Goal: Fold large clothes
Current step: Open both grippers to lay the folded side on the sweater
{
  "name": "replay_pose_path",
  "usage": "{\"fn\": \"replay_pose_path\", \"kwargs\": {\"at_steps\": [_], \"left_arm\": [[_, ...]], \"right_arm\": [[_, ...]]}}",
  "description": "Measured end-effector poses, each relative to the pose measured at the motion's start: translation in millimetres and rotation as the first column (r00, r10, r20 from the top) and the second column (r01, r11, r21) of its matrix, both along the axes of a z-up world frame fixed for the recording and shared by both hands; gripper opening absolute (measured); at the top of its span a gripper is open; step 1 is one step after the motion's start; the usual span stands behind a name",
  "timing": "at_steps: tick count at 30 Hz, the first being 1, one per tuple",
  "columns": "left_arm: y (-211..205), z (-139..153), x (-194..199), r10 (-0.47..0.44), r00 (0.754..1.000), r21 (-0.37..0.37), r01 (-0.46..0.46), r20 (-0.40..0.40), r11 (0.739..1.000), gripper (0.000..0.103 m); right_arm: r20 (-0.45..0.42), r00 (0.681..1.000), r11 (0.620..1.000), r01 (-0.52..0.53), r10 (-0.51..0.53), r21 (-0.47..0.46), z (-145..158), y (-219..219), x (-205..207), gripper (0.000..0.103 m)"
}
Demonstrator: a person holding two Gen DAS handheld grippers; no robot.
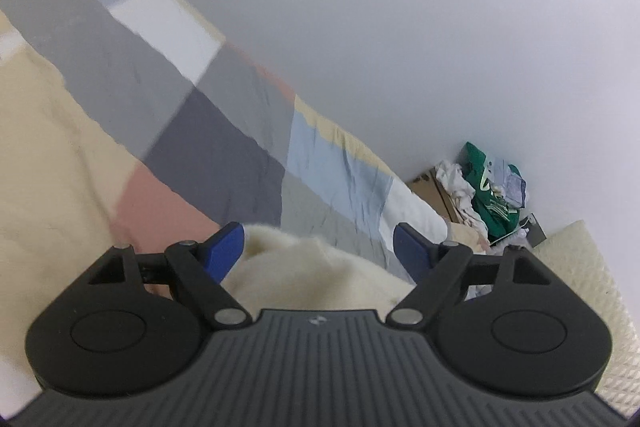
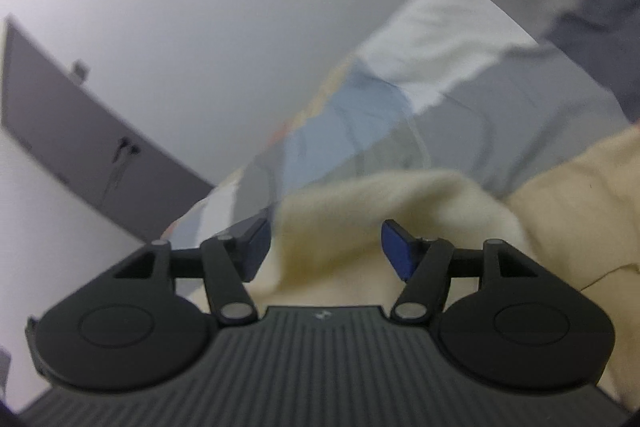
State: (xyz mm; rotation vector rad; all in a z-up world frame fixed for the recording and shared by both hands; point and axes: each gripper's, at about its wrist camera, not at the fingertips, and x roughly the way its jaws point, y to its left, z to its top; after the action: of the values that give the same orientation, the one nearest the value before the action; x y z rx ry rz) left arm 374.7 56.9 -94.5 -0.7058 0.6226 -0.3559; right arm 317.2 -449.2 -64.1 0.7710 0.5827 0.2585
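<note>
Two wrist views, both grippers spread wide, nothing pinched. Left wrist view: left gripper (image 1: 318, 247) released, blue pads (image 1: 226, 245) far apart, black linkage arms and ribbed dark housing below. Fluffy cream garment (image 1: 304, 267) bunched between the pads, soft fuzzy knit, rounded hump, lying loose on a patchwork bedspread (image 1: 224, 147) of grey, pale blue, white, pink and cream blocks, lightly wrinkled. Plain white wall (image 1: 400, 27) behind. Far corner: brown cardboard box (image 1: 430, 187), green cloth (image 1: 488, 187) heaped with crumpled white fabric. Cream textured waffle-like textile (image 1: 584, 267) at right edge. Right wrist view, blurred: right gripper (image 2: 326, 247) also released, blue pads (image 2: 396, 251) apart, same cream fleecy garment (image 2: 360, 211) mounded between and beyond them, thick rolled fold on top. Smoother beige cloth (image 2: 580, 207) at right. Patchwork bedspread (image 2: 440, 67) behind, grey door (image 2: 88, 135) with dark handle at left.
</note>
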Motion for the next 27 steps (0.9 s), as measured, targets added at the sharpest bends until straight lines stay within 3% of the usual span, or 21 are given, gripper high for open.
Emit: {"fn": "replay_pose_path", "kwargs": {"at_steps": [3,7,11,13,17,19,23,25,27], "left_arm": [[8,3,-28,0.018,1.0,0.061,-0.017,-0.018,0.998,0.085],[4,1,-46,0.033,0.997,0.246,-0.013,-0.077,0.969,0.084],[-13,-11,-45,0.028,0.994,0.438,0.019,-0.102,0.899,0.084],[-17,-19,-44,0.018,0.994,0.485,0.035,-0.103,0.874,0.084],[-14,-36,-37,-0.005,0.991,0.43,0.063,-0.134,0.901,0.084],[-13,-40,-33,-0.018,0.99,0.4,0.072,-0.136,0.914,0.084],[-11,-36,-34,-0.032,0.993,0.341,0.07,-0.118,0.937,0.083],[-11,-32,-36,-0.052,0.995,0.314,0.078,-0.089,0.946,0.083],[-12,-25,-38,-0.065,0.996,0.293,0.079,-0.057,0.953,0.083]], "right_arm": [[0.041,0.999,0.998,-0.019,0.021,-0.054,18,4,-21,0.065],[-0.009,1.0,0.993,-0.013,0.012,-0.114,17,9,-34,0.065],[-0.071,0.997,0.974,-0.039,0.024,-0.222,1,23,-28,0.065],[-0.091,0.995,0.955,-0.064,0.039,-0.288,-8,35,-21,0.064],[-0.118,0.992,0.921,-0.079,0.036,-0.382,-30,55,-6,0.063],[-0.112,0.993,0.892,-0.083,0.036,-0.445,-37,66,-1,0.056],[-0.098,0.993,0.855,-0.11,0.069,-0.507,-34,74,-1,0.016],[-0.072,0.995,0.846,-0.102,0.076,-0.523,-25,72,-4,0.012],[-0.039,0.998,0.862,-0.065,0.052,-0.502,-17,63,-6,0.011]]}}
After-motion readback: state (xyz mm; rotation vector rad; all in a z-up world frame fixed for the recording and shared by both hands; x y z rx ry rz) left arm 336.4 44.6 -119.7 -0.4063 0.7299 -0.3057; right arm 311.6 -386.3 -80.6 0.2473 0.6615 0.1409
